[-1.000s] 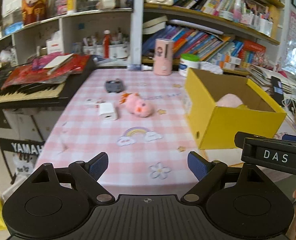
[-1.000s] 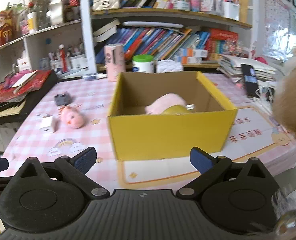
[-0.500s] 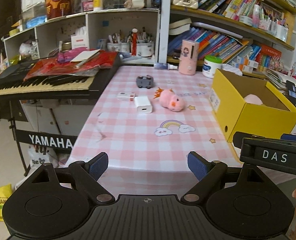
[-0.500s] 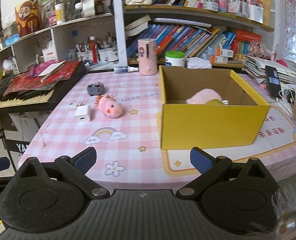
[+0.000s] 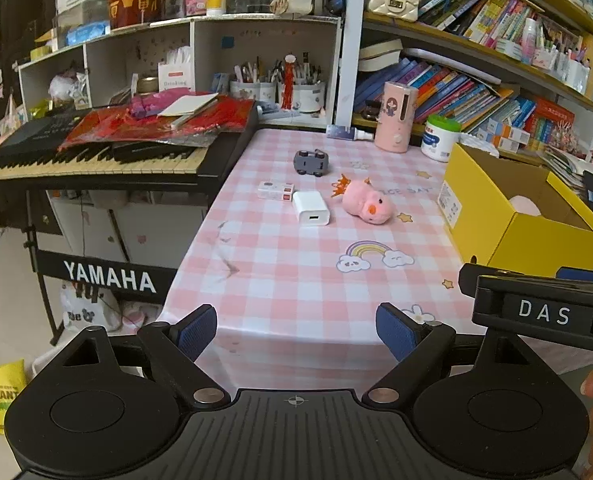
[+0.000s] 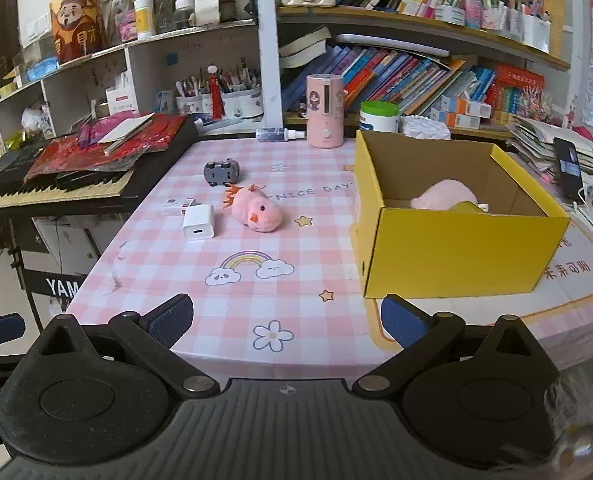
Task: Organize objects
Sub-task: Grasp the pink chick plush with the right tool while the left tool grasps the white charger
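Note:
On the pink checked table (image 5: 296,280) lie a pink plush chick (image 5: 366,203) (image 6: 256,213), a white charger block (image 5: 310,208) (image 6: 198,222), a small white and red box (image 5: 275,191) (image 6: 176,205) and a grey toy car (image 5: 311,162) (image 6: 221,171). A yellow cardboard box (image 5: 536,240) (image 6: 456,256) stands at the right with a pink plush (image 6: 442,196) inside. My left gripper (image 5: 296,332) and my right gripper (image 6: 286,322) are both open and empty, held back at the table's near edge.
A Yamaha keyboard (image 5: 96,160) piled with red papers stands left of the table. A pink cylinder (image 6: 324,111), a white jar (image 6: 378,117) and a small spray bottle (image 6: 278,134) stand at the back edge. Shelves of books rise behind. A phone (image 6: 568,168) lies far right.
Both grippers have pulled back from the table and swung left. The table's objects and the keyboard now show farther away and more fully. Nothing was grasped.

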`<state>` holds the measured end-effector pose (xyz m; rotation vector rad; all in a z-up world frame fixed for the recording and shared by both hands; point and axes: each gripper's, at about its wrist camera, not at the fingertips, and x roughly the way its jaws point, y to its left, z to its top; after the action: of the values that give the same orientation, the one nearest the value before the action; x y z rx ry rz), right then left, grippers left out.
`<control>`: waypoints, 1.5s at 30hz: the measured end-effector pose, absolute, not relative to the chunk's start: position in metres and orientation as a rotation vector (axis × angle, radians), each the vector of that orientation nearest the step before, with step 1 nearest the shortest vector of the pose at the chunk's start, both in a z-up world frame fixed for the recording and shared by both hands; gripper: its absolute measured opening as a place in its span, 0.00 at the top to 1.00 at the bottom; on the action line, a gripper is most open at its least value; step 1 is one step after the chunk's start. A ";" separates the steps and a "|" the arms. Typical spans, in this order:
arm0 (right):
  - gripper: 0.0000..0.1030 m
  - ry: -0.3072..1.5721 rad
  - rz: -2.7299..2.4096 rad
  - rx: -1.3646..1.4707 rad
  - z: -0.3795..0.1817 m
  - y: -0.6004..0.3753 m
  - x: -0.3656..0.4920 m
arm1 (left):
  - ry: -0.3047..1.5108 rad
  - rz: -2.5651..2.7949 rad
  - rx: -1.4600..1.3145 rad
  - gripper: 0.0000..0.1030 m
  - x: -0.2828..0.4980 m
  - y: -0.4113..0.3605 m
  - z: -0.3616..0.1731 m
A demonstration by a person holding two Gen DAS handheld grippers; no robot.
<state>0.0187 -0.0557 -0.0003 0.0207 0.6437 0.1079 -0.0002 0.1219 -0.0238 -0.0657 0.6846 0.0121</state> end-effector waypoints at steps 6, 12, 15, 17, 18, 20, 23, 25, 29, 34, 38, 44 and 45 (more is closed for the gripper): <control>0.01 0.667 0.132 -0.004 -0.006 -0.047 0.036 | 0.711 0.015 -0.072 0.14 0.016 0.124 -0.033; 0.01 0.689 0.161 -0.017 -0.013 -0.038 0.070 | 0.731 0.035 -0.065 0.14 0.047 0.124 -0.039; 0.01 0.699 0.182 -0.025 -0.015 -0.034 0.091 | 0.741 0.044 -0.071 0.14 0.065 0.123 -0.042; 0.01 0.702 0.197 -0.035 -0.016 -0.032 0.105 | 0.749 0.048 -0.074 0.14 0.077 0.123 -0.044; 0.01 0.705 0.204 -0.040 -0.017 -0.031 0.112 | 0.751 0.052 -0.076 0.14 0.083 0.122 -0.045; 0.01 0.712 0.219 -0.047 -0.018 -0.029 0.126 | 0.756 0.057 -0.081 0.14 0.096 0.120 -0.046; 0.02 0.723 0.243 -0.047 -0.019 -0.028 0.149 | 0.761 0.060 -0.079 0.14 0.113 0.118 -0.048; 0.04 0.729 0.267 -0.037 -0.020 -0.028 0.165 | 0.769 0.061 -0.079 0.14 0.122 0.117 -0.050; 0.13 0.750 0.299 -0.024 -0.021 -0.027 0.198 | 0.784 0.073 -0.088 0.14 0.142 0.117 -0.055; 0.19 0.787 0.323 -0.048 -0.031 -0.022 0.241 | 0.804 0.085 -0.094 0.14 0.167 0.115 -0.061; 0.27 0.819 0.354 -0.119 -0.044 -0.009 0.274 | 0.814 0.083 -0.085 0.14 0.186 0.110 -0.068; 0.27 0.907 0.389 -0.152 -0.063 0.004 0.315 | 0.825 0.065 -0.054 0.14 0.214 0.103 -0.077; 0.27 0.931 0.394 -0.136 -0.066 0.003 0.320 | 0.825 0.066 -0.044 0.15 0.218 0.102 -0.079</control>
<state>0.3201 0.0029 -0.0660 -0.1360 0.9308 0.3939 0.2175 0.1019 -0.0790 -0.0441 0.8254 0.0658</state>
